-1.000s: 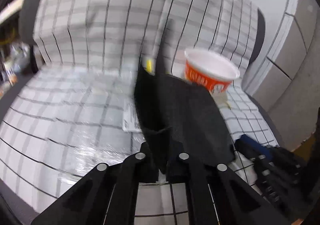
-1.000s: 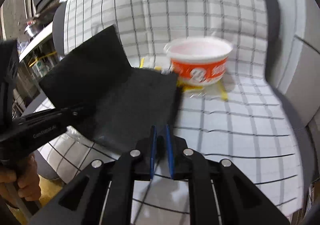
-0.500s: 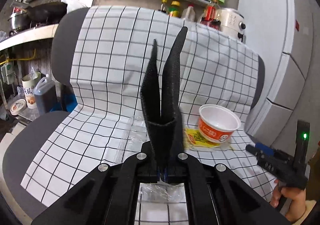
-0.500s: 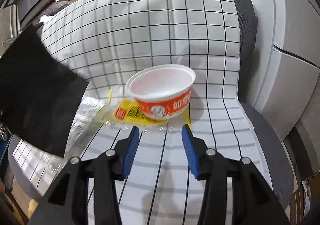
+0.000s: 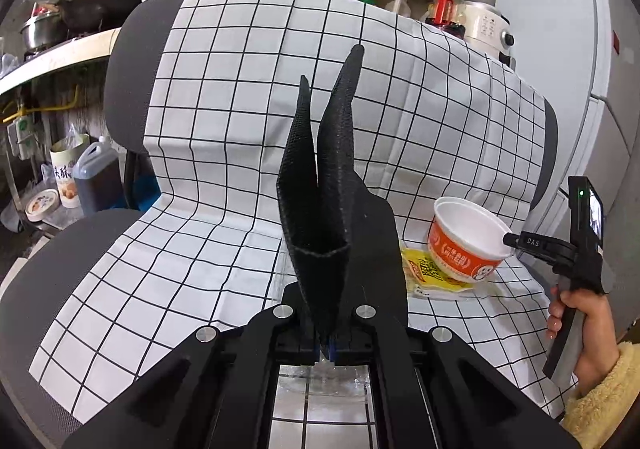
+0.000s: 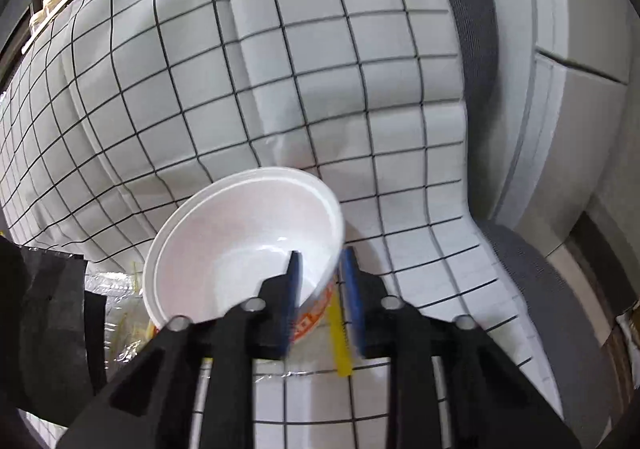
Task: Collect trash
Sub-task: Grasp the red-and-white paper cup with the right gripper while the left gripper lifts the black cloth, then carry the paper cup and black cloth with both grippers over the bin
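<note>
Closing on the noodle cup's (image 6: 244,245) wall, the right gripper (image 6: 322,301) has swung in from the bag (image 5: 328,209), one jaw inside the rim. The left gripper (image 5: 326,345) stays clamped on that black bag above the checkered chair, ready for trash.

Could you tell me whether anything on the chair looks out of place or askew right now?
Yes: the noodle bowl is tipped on its side over a yellow wrapper, its rim between the right gripper's closing jaws. The left gripper holds a black bag.
</note>
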The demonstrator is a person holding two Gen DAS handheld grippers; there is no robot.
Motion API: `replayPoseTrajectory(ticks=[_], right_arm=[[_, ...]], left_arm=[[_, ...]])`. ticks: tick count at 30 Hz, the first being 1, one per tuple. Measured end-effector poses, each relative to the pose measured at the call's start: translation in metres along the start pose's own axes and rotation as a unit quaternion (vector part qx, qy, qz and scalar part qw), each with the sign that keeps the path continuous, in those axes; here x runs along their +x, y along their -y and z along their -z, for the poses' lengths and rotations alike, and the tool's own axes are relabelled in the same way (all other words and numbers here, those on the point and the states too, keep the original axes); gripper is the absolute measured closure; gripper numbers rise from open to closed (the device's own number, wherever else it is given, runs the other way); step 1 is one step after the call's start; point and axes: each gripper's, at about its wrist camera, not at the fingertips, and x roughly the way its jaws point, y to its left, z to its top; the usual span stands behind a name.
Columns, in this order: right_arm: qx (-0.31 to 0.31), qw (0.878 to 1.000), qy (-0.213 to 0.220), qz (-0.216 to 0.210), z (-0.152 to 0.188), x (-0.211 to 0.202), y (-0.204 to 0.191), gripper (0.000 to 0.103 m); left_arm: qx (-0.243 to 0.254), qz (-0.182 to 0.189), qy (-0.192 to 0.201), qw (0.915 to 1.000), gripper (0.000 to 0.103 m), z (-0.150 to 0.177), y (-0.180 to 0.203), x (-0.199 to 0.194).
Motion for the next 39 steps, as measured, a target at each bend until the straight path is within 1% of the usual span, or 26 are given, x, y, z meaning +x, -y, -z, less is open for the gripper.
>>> replayPoseTrajectory(ticks=[1, 4, 6, 9, 13, 17, 20, 23, 25, 26, 27, 30, 31, 35, 37, 38, 39], right_arm=[[0.0, 1.0, 0.006, -0.004, 0.002, -0.005, -0.001, 0.095], [0.0, 0.999, 0.028, -0.023, 0.007, -0.027, -0.002, 0.097], [-0.008, 0.998, 0.055, -0.03, 0.012, -0.058, -0.003, 0.097], [-0.01, 0.996, 0.069, -0.049, 0.021, -0.096, 0.001, 0.097], [-0.014, 0.994, 0.085, -0.063, 0.044, -0.153, 0.015, 0.097], [-0.011, 0.994, 0.088, -0.065, 0.073, -0.197, 0.036, 0.097], [-0.003, 0.994, 0.095, -0.045, 0.096, -0.229, 0.061, 0.097], [0.012, 0.995, 0.094, -0.016, 0.119, -0.257, 0.091, 0.097], [0.025, 0.995, 0.095, 0.004, 0.13, -0.269, 0.109, 0.097], [0.036, 0.994, 0.097, 0.02, 0.139, -0.281, 0.123, 0.097], [0.045, 0.994, 0.098, 0.031, 0.146, -0.288, 0.133, 0.097], [0.072, 0.99, 0.095, 0.073, 0.169, -0.308, 0.164, 0.097], [0.08, 0.989, 0.091, 0.084, 0.174, -0.311, 0.171, 0.097], [0.116, 0.982, 0.065, 0.134, 0.201, -0.318, 0.209, 0.097], [0.138, 0.979, 0.043, 0.142, 0.213, -0.313, 0.226, 0.096], [0.145, 0.978, 0.038, 0.146, 0.217, -0.31, 0.232, 0.093], [0.15, 0.976, 0.033, 0.153, 0.22, -0.307, 0.236, 0.087]], left_arm=[[-0.001, 0.001, 0.001, 1.0, 0.101, 0.0, 0.001, -0.002], [-0.003, 0.015, 0.006, 0.9999, 0.101, -0.001, 0.005, -0.011], [0.002, 0.029, 0.011, 0.9995, 0.101, -0.002, 0.011, -0.021], [0.02, 0.064, 0.029, 0.9973, 0.101, -0.005, 0.028, -0.049], [0.04, 0.119, 0.055, 0.9906, 0.101, -0.004, 0.055, -0.091], [0.058, 0.17, 0.055, 0.9822, 0.101, 0.007, 0.087, -0.117], [0.071, 0.202, 0.044, 0.9758, 0.101, 0.023, 0.111, -0.127], [0.08, 0.233, 0.021, 0.969, 0.101, 0.039, 0.136, -0.125], [0.083, 0.258, -0.001, 0.9626, 0.102, 0.048, 0.153, -0.118], [0.089, 0.27, -0.011, 0.9586, 0.102, 0.053, 0.163, -0.116], [0.095, 0.278, -0.015, 0.9557, 0.102, 0.058, 0.169, -0.115], [0.116, 0.309, -0.028, 0.9437, 0.102, 0.072, 0.195, -0.115], [0.123, 0.32, -0.033, 0.9388, 0.102, 0.077, 0.207, -0.114], [0.134, 0.341, -0.048, 0.9291, 0.102, 0.088, 0.23, -0.107], [0.138, 0.347, -0.052, 0.9262, 0.102, 0.094, 0.236, -0.109], [0.14, 0.348, -0.052, 0.9254, 0.102, 0.096, 0.239, -0.109], [0.142, 0.348, -0.053, 0.9251, 0.102, 0.097, 0.241, -0.107]])
